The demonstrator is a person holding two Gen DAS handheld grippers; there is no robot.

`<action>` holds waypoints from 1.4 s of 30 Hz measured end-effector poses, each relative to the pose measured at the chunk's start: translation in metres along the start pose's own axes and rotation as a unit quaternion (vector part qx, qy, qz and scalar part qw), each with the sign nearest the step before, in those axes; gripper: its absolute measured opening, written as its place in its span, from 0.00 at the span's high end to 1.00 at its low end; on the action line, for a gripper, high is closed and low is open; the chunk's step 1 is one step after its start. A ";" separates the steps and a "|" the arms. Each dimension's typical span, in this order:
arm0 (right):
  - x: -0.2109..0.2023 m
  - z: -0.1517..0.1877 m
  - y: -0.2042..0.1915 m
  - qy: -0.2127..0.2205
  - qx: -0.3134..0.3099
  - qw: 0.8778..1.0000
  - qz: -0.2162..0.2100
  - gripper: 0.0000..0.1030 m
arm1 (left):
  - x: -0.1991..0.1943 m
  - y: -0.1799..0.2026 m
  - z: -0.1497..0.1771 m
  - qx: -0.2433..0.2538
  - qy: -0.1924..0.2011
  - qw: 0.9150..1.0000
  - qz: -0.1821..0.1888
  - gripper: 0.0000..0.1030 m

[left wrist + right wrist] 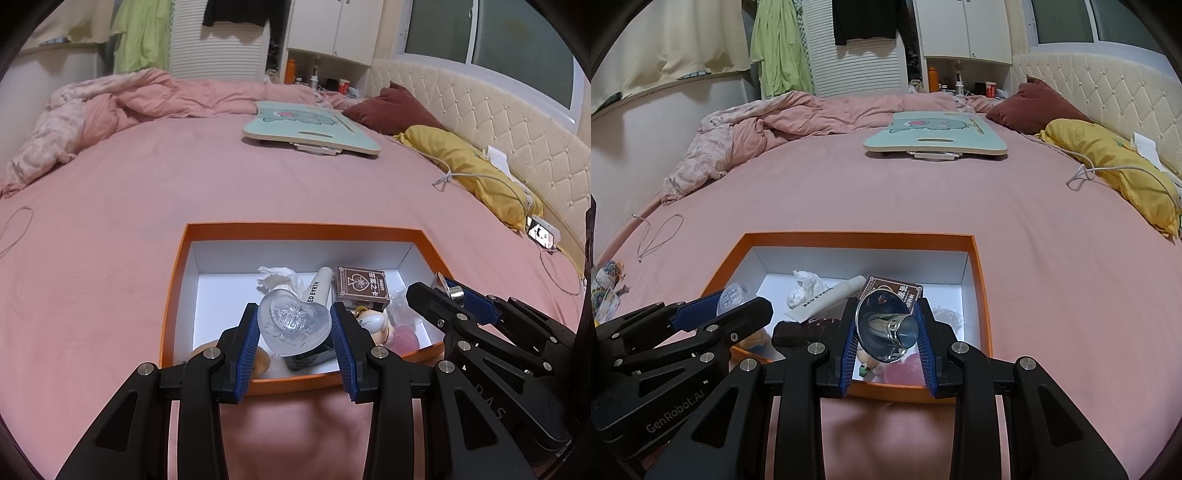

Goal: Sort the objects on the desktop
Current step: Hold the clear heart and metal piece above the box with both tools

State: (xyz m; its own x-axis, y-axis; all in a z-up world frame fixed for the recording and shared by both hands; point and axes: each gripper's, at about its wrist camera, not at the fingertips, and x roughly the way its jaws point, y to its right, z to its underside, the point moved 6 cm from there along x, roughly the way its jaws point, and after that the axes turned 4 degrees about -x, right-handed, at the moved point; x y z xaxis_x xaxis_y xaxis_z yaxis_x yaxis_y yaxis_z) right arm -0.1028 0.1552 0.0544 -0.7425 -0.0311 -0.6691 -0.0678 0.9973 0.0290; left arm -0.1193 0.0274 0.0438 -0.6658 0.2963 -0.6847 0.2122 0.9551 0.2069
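Left gripper (293, 328): angled down over the near rim of the orange box (295, 230), blue pads closed on a clear heart-shaped piece (293, 325) held above the contents.
Right gripper (888, 332): beside it, same downward tilt, pads clamped on a shiny metal cup (886, 326).
Box contents: white tube (314, 290), brown card pack (362, 290), crumpled tissue (277, 277), small figure (373, 321).
Edges: the box's far half stood mostly bare.
Open room: pink bedsheet (110, 258) clear around the box; lap board (310, 129) well apart.
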 end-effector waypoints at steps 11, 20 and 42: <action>0.000 0.001 -0.003 -0.002 0.002 1.000 0.000 0.70 | 0.002 0.001 0.001 0.003 -0.003 1.000 -0.001 0.64; -0.001 0.002 -0.004 -0.003 0.002 1.000 0.000 0.70 | 0.004 -0.001 0.001 0.006 -0.005 1.000 -0.001 0.64; 0.005 0.009 -0.006 -0.021 -0.001 1.000 0.001 0.70 | 0.012 0.005 0.011 0.020 -0.025 0.999 -0.010 0.64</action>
State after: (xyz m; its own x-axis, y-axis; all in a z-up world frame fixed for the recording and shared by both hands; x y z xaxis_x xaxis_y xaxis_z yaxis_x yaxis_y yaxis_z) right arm -0.0998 0.1499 0.0442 -0.7134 -0.0263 -0.7003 -0.0686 0.9971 0.0324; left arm -0.1187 0.0354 0.0287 -0.6338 0.2755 -0.7228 0.2282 0.9594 0.1656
